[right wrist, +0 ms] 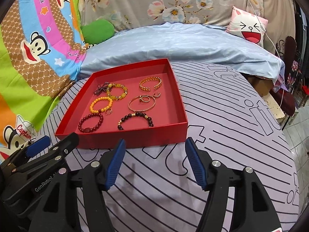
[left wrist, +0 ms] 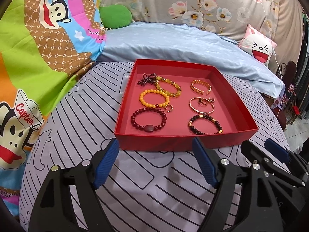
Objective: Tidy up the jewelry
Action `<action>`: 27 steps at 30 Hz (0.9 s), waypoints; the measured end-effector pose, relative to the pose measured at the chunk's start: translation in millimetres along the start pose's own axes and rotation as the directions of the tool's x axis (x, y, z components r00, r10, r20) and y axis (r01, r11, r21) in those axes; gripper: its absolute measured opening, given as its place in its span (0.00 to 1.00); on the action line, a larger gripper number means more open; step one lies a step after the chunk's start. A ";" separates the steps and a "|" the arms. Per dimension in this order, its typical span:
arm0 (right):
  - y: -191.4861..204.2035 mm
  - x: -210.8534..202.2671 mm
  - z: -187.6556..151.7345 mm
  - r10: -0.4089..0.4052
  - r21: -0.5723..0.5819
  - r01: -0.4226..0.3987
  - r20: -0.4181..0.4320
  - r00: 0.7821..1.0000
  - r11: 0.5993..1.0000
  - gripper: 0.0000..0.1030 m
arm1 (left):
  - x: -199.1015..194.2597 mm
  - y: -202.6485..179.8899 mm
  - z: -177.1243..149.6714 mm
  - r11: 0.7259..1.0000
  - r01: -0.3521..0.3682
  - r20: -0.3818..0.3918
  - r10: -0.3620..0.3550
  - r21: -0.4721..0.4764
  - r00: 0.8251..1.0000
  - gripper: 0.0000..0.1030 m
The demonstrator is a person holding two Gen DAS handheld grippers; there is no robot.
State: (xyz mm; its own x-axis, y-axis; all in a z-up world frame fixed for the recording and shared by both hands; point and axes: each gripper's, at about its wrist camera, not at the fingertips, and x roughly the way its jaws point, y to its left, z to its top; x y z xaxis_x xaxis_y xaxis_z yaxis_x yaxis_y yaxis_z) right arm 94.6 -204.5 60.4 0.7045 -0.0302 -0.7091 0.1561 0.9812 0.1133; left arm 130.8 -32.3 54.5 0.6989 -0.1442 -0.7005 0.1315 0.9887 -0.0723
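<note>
blue ribbed pads tip our left gripper (left wrist: 155, 162), whose black jaws stand wide apart with nothing between them, only the lilac bedsheet with dark line print (left wrist: 135, 183) under them. our right gripper (right wrist: 154, 163) is spread wide too and holds nothing; it sits just beside the left one, each showing at the edge of the other's view.

we take the shallow red cardboard box (left wrist: 185, 138) as our landmark. its near wall lies just beyond both sets of fingertips, apart from them. inside the box, near its front wall, lie a dark red bead bracelet with one large oval bead (left wrist: 148, 120) on the left and a dark bead bracelet with gold spacers (left wrist: 205, 124) on the right. behind these, mid-box, are an orange bead bracelet (left wrist: 154, 98) and a thin rose-gold bangle (left wrist: 201, 105) with small rings resting within it. toward the box's far wall sit a yellow-green stone bracelet (left wrist: 170, 88), a dark beaded bow (left wrist: 146, 78) touching it, and an open gold cuff (left wrist: 200, 87).

beyond the box lies a pale blue quilt (left wrist: 173, 44); left of the box, a bright cartoon-monkey blanket (left wrist: 38, 48).
</note>
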 end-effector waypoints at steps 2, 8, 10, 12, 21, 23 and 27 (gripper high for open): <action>-0.1 0.3 0.2 -0.004 0.002 0.004 0.000 1.000 1.000 0.64 | 0.3 0.7 -0.1 1.000 -0.002 -0.002 0.002 -0.003 1.000 0.74; -3.1 0.3 -0.3 -0.017 0.012 0.017 0.005 1.000 1.000 0.73 | 0.8 6.6 -0.7 1.000 -0.022 -0.002 0.022 -0.023 1.000 0.83; -4.4 0.5 -0.4 -0.018 0.013 0.018 0.005 1.000 1.000 0.75 | 1.0 9.3 -1.3 0.999 -0.027 -0.002 0.027 -0.033 1.000 0.86; -4.9 0.7 -0.2 -0.020 0.013 0.020 0.003 1.000 1.000 0.77 | 0.9 10.8 -2.0 0.999 -0.029 -0.003 0.029 -0.038 1.000 0.87; -3.5 0.4 -1.9 -0.043 -0.012 0.043 0.009 0.999 0.999 0.82 | 2.2 12.2 -4.5 0.999 -0.037 -0.010 0.037 -0.036 0.999 0.90; -3.3 0.0 -2.9 -0.044 -0.014 0.044 0.010 0.999 0.999 0.82 | 2.5 12.6 -4.9 0.999 -0.036 -0.012 0.036 -0.038 0.999 0.91; -3.7 -0.5 -3.4 -0.039 -0.009 0.039 0.009 0.999 0.999 0.82 | 1.7 13.4 -5.3 0.998 -0.036 -0.010 0.036 -0.042 0.999 0.91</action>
State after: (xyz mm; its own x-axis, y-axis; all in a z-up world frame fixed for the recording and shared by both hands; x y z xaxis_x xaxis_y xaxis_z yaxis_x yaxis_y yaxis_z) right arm 91.3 -207.5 58.1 0.7041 -0.0706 -0.7065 0.1777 0.9809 0.0790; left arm 130.1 -19.0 48.6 0.6963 -0.1084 -0.7095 0.0769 0.9941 -0.0764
